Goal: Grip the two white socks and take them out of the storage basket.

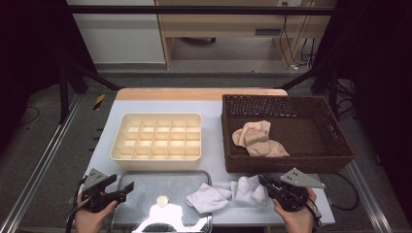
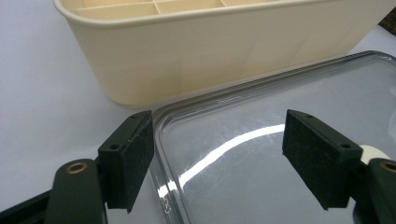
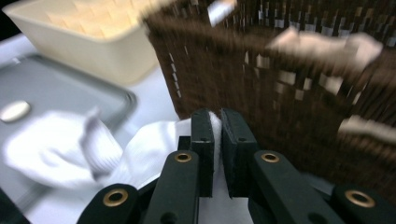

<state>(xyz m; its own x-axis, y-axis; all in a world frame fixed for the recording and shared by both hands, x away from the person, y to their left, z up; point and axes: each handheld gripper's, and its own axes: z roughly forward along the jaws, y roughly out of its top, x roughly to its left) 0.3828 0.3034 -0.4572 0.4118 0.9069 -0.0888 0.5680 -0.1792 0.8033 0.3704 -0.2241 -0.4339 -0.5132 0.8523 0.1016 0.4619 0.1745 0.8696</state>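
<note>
At the table's near edge, right tool (image 3: 216, 140) pinching blurred white sock (image 1: 248, 189), left tool (image 2: 217, 158) wide open, empty.

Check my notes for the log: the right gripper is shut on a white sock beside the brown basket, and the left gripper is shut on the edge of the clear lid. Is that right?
Not quite. The left gripper is open: in the left gripper view its jaws stand wide apart over the clear lid, gripping nothing. The rest holds: the right gripper is shut on the white sock beside the brown basket.
</note>
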